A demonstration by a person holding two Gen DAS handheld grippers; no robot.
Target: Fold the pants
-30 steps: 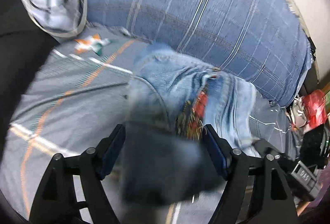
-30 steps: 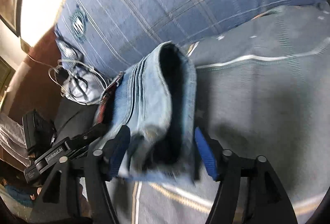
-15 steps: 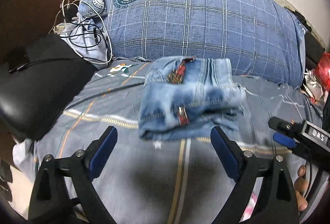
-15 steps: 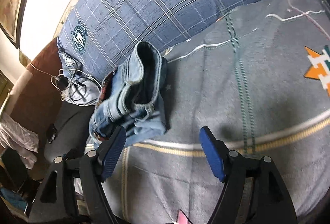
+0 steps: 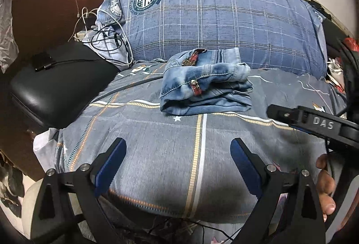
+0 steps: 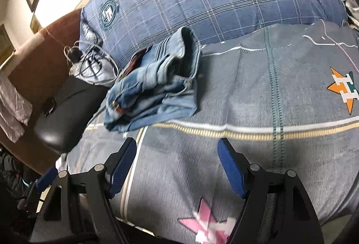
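The light blue denim pants (image 5: 205, 86) lie folded in a thick bundle on the grey bedspread (image 5: 170, 154), just in front of the blue plaid pillow. They also show in the right wrist view (image 6: 154, 89). My left gripper (image 5: 178, 160) is open and empty, well short of the bundle. My right gripper (image 6: 177, 163) is open and empty, also back from the pants near the bed's front edge; it shows at the right of the left wrist view (image 5: 309, 122).
A large blue plaid pillow (image 5: 213, 19) stands behind the pants. A black cushion (image 5: 56, 86) and a tangle of cables (image 5: 105, 41) lie at the left, against a brown headboard (image 5: 44, 8). The bed's front edge runs just below both grippers.
Both grippers held the pants a second ago. They have let go, opened wide and pulled back toward the bed's front edge. The folded pants stay by the pillow.
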